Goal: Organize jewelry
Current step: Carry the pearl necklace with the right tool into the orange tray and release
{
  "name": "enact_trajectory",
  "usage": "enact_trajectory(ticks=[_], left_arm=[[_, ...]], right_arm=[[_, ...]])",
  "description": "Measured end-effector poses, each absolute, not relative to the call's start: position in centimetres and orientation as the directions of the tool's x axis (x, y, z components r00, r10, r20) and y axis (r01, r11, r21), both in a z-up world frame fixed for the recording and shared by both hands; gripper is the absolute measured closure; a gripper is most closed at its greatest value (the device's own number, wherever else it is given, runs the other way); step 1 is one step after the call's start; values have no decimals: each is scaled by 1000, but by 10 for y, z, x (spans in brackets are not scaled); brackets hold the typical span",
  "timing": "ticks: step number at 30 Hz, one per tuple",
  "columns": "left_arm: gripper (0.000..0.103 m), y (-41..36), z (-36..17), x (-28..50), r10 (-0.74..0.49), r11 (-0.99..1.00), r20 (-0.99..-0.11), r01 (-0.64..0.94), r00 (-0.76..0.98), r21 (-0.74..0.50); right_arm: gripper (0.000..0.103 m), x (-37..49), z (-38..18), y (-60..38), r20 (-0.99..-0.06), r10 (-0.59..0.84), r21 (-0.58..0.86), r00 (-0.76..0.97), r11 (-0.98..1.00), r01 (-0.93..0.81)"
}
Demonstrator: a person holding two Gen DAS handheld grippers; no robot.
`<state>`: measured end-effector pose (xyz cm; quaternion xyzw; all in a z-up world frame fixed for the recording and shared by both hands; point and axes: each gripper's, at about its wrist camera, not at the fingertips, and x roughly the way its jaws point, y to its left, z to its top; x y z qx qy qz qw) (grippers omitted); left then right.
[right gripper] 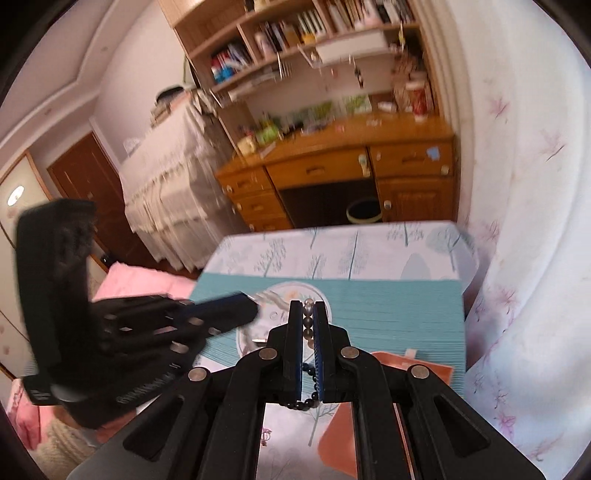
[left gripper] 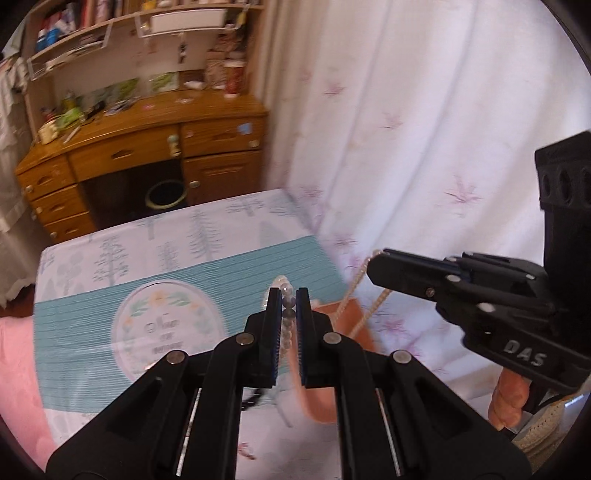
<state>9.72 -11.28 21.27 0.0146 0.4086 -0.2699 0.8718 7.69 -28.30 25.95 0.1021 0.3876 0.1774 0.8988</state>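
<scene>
Jaws clenched, both ours: left gripper [left gripper: 290,295] pinching bead strand [left gripper: 287,314], right gripper [right gripper: 308,308] pinching pearl necklace [right gripper: 308,325] above table [right gripper: 388,310].

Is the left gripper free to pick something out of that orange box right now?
Probably not yet. The left gripper is already shut on a bead strand, so the orange box below would have to wait until it lets go.

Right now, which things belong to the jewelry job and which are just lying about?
Job: left gripper, its grey beads; right gripper, its pearl-and-dark beads; orange box, probably.
Lying about: wooden desk, bin, bookshelves, curtain.
</scene>
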Motion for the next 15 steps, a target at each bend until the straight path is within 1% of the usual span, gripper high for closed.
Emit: enact_trajectory(ticks=[4,8,11,15], left_arm=[[98,-138,203,86,-476,832,-731,519,489,-195],[98,-159,174,84,-475,820,-764,534,436,-206],[98,-169,148,84,-480,814,-780,536,403,-224],[98,-178,103,84,-478,813,-802,526,358,-250]], right_arm=[[98,42,284,-301,-636,394,310,664,918,-248],[98,20,279,-313,-651,388,312,653,920,-236],[98,8,258,-320,-673,368,306,642,928,-212],[98,2,216,-321,-719,305,266,624,951,-159]])
